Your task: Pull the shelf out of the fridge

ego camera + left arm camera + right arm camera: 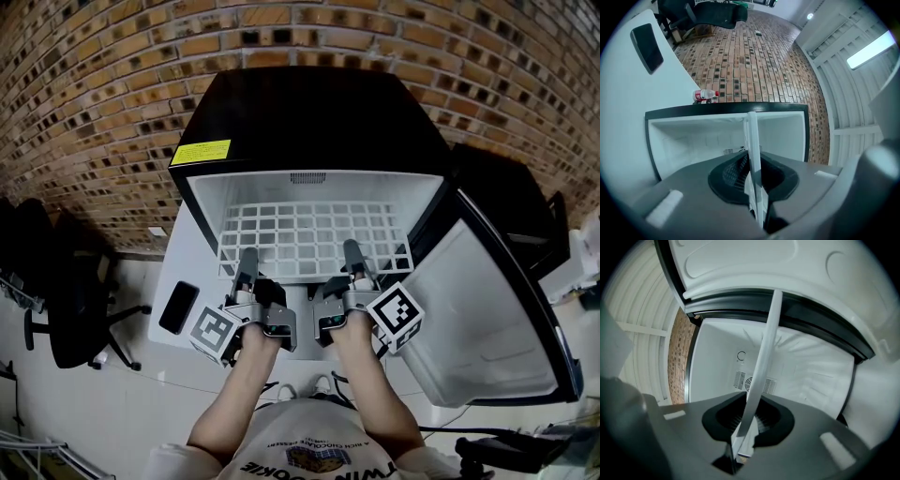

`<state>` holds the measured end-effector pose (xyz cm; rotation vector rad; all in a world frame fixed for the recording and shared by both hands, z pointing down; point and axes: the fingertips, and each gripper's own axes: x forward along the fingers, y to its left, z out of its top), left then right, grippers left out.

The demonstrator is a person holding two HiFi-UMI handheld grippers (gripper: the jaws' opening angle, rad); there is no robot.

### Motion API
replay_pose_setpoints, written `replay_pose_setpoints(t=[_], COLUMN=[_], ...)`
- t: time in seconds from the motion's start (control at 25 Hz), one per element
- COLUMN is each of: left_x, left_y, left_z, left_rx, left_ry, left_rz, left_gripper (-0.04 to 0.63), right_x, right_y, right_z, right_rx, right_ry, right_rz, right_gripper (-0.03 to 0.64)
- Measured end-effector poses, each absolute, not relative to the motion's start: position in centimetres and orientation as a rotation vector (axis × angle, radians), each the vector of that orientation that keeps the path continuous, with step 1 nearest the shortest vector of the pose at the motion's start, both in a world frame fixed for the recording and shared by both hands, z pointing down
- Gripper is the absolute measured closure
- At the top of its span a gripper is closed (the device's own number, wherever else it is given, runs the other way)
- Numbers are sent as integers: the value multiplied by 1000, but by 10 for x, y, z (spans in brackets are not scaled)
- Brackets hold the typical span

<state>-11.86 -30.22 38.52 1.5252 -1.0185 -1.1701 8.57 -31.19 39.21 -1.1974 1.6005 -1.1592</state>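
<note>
White wire shelf (314, 239): lies level in the open fridge (309, 112), back part inside the white cavity, front edge out past the opening, towards the person.

Left gripper (248, 258): jaws narrow, clamped on the shelf's front edge, left of middle. In the left gripper view the edge (752, 136) runs straight between the pads.

Right gripper (353, 253): jaws narrow, clamped on the same front edge, right of middle. In the right gripper view the edge (764, 366) slants up between the pads, with the cavity's rear vent behind it.

Fridge door (487, 319): swung wide to the right.

Yellow label (201, 152): on the fridge's top left corner.

Dark phone (178, 307): flat on the white surface (173, 267) left of the fridge.

Brick wall (94, 75): behind.

Black office chair (75, 300): far left.
</note>
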Motion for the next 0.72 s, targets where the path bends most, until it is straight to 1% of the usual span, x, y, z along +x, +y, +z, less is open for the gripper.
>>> replay_pose_setpoints(t=[0.72], left_x=[-120], left_y=[-251], left_z=[389], left_rx=[1547], left_ry=[-975], left_rz=[-1147], left_gripper=[575], right_x=[84], right_y=[-257], right_z=[397], right_rx=[-1208], right_ry=[1611], right_rz=[-1138], right_gripper=[566])
